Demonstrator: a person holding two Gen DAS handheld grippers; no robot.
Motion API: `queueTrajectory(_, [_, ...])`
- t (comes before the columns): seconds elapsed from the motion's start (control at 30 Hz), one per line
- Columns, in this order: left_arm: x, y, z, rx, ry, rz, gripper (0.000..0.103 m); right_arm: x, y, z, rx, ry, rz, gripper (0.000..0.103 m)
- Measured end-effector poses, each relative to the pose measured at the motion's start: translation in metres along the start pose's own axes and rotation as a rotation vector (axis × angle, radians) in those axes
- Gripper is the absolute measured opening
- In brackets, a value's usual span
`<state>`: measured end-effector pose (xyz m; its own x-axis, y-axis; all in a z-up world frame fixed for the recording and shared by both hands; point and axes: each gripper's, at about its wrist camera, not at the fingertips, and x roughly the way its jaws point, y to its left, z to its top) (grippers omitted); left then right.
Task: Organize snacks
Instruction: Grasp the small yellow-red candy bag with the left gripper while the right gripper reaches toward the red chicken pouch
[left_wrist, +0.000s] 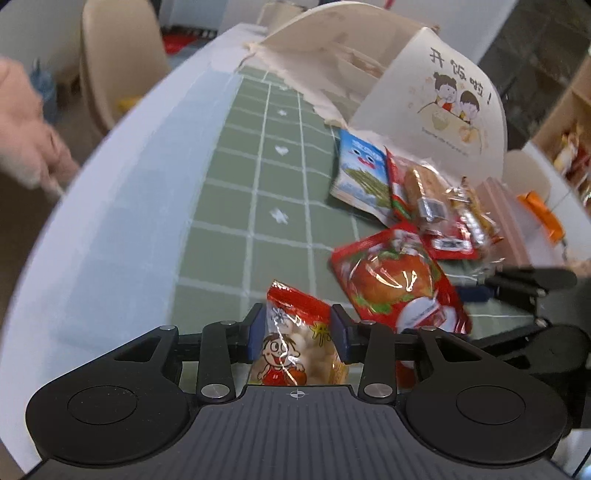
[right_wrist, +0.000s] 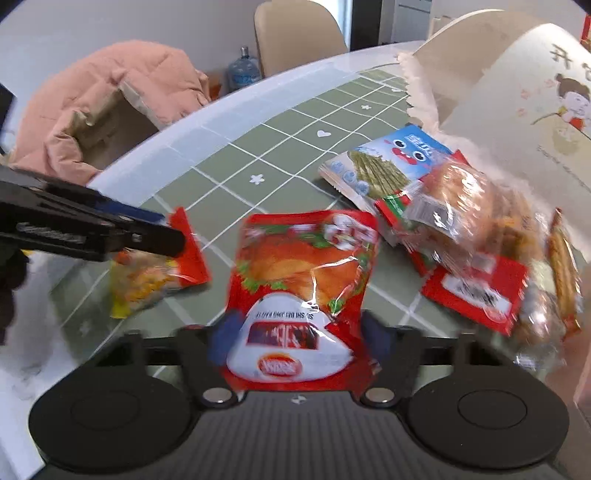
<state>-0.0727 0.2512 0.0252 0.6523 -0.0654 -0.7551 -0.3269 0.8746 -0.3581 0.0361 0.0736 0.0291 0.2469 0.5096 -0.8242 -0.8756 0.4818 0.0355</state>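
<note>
The left claw (left_wrist: 299, 334) is clamped on a small clear-and-red packet of round white puffs with a cartoon child printed on it (left_wrist: 295, 339), its blue pads (left_wrist: 339, 330) pressing both sides of the bag, which stands upright between them above the green grid-patterned mat (left_wrist: 236, 206) on the white bench (left_wrist: 122, 206). The right claw (right_wrist: 295, 336) has its blue pads against the two sides of a glossy red pouch showing a roast chicken (right_wrist: 306, 280); the picture is blurred there, but the pouch stands up between the fingers and the claw appears to grip it. From the right wrist view the left claw (right_wrist: 162, 236) comes in from the left edge with the small packet (right_wrist: 155, 269) in its tip, just beside the red pouch. Behind them lies a loose heap of snacks — a blue packet with a cartoon monster face and green sticks (right_wrist: 384, 162), a clear wrapper holding a brown bun (right_wrist: 461, 206), a flat red sachet (right_wrist: 476, 288) and a clear bag of long golden sticks (right_wrist: 561, 266) — overlapping one another near a large cream paper bag with a cartoon of two children (left_wrist: 432, 110), torn at its edge. A pink padded jacket (right_wrist: 107, 96) hangs over a chair beyond the bench edge, and a beige chair (right_wrist: 295, 33) stands farther back.
</note>
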Motion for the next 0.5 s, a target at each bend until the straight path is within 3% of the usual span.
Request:
queueTrajectory(0.13, [0.010,-0.026,-0.014,-0.063,0.017,-0.082,0.043,-0.036,-0.016,-0.042,0.084,0.031,-0.003,0.042])
queueTrajectory(0.17, [0.013,-0.035,-0.016,-0.067,0.023,-0.119,0.043,-0.043,-0.021,-0.056,0.095,0.048,-0.042,0.035])
queueTrajectory(0.27, [0.019,-0.062,-0.019,-0.042,0.031,-0.197,0.043,-0.057,-0.028,-0.087,0.097,0.071,-0.164,0.035])
queueTrajectory(0.33, [0.009,-0.078,-0.017,0.024,-0.005,-0.193,0.043,-0.071,-0.035,-0.100,0.128,0.080,-0.184,0.037])
queueTrajectory(0.37, [0.003,-0.082,-0.017,0.066,-0.024,-0.179,0.043,-0.080,-0.038,-0.107,0.152,0.071,-0.190,0.045])
queueTrajectory(0.43, [-0.012,-0.094,-0.017,0.215,-0.060,-0.124,0.043,-0.092,-0.041,-0.116,0.182,0.049,-0.201,0.057])
queueTrajectory(0.5, [-0.022,-0.109,-0.024,0.421,-0.052,-0.084,0.043,-0.100,-0.040,-0.116,0.201,0.020,-0.197,0.058])
